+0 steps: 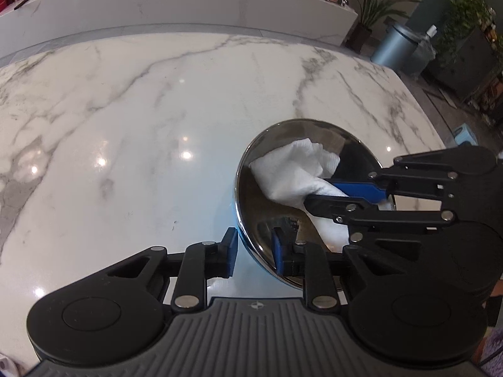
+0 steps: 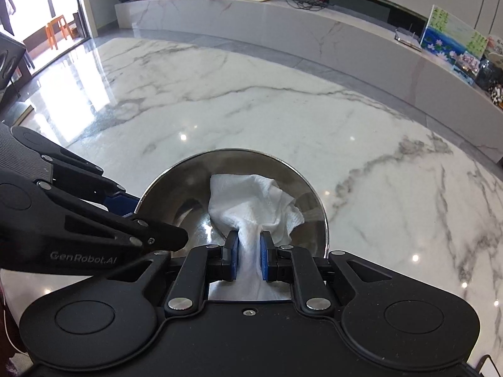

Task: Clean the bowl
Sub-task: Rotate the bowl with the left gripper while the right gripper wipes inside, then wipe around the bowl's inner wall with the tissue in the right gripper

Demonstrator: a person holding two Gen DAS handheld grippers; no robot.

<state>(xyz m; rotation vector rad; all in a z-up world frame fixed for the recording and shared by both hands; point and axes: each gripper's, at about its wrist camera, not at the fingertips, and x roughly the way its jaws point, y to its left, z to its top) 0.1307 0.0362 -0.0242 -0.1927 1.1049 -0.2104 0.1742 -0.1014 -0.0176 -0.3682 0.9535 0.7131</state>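
Note:
A shiny steel bowl [image 1: 283, 207] sits tilted on the white marble table [image 1: 141, 125]. My left gripper [image 1: 254, 251] straddles the bowl's near rim, one blue pad outside and one inside, with a small gap on the outer side. My right gripper [image 2: 248, 256] is shut on a white paper towel [image 2: 251, 201] and presses it inside the bowl [image 2: 176, 201]. In the left wrist view the right gripper [image 1: 323, 193] comes in from the right and holds the towel [image 1: 292, 169] against the bowl's inner wall. The left gripper's fingers [image 2: 163, 235] reach the bowl's left rim in the right wrist view.
A long marble ledge [image 2: 314, 31] with routers, pictures and boxes runs behind the table. A grey bin [image 1: 396, 47] and potted plants [image 1: 465, 19] stand on the floor past the table's far right edge. Orange stools [image 2: 58, 28] stand by the door.

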